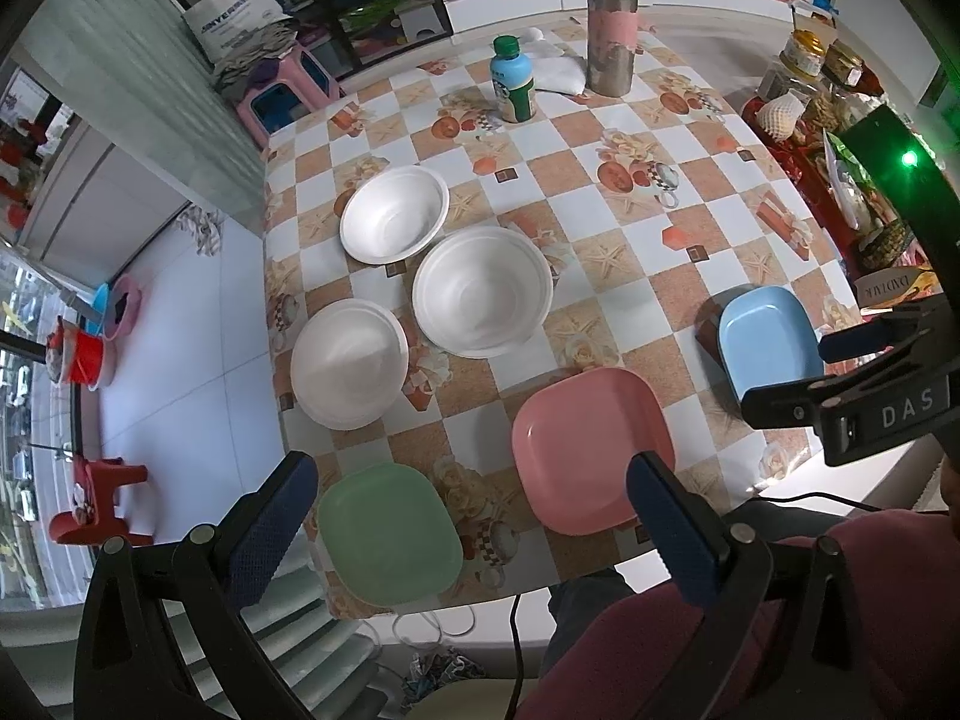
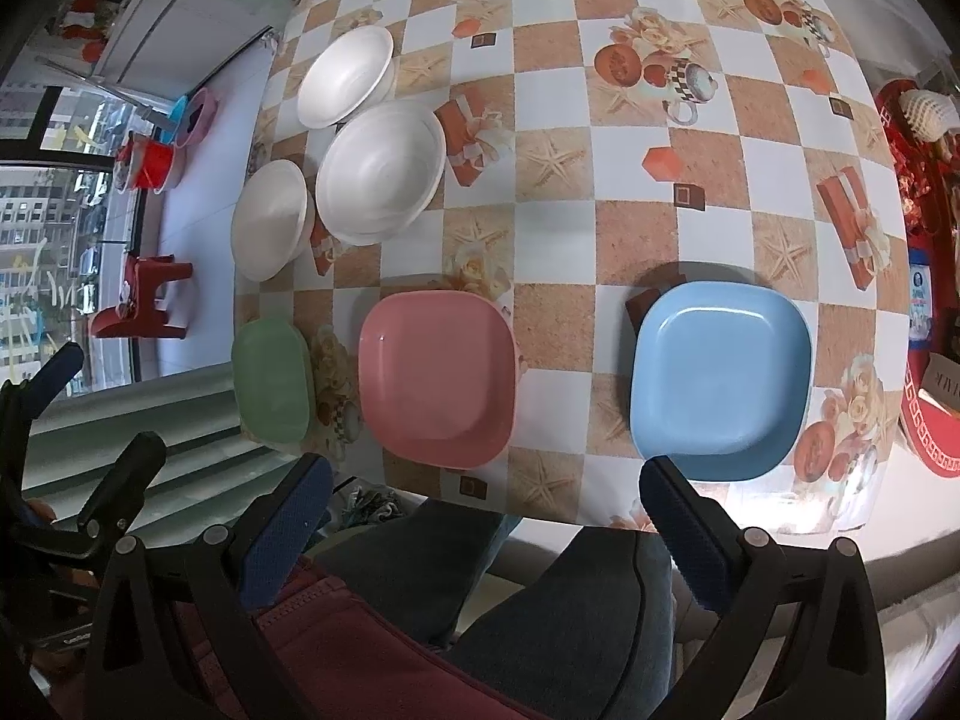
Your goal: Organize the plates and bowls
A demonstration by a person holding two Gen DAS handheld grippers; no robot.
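- Currently, left gripper (image 1: 471, 525) and right gripper (image 2: 483, 531): jaws spread, empty, above the near table edge.
- Green plate (image 1: 387, 534), pink plate (image 2: 438, 378), blue plate (image 2: 720, 375): unstacked, 12 o'clock.
- Three white bowls (image 1: 483, 291): 11 o'clock, unnested.
- Step: first approach. Next, likely pinch one plate rim.

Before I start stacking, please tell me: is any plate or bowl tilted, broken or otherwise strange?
Yes: one white bowl, beside the green plate, lies upside down, while the other two sit upright. No breakage shows.
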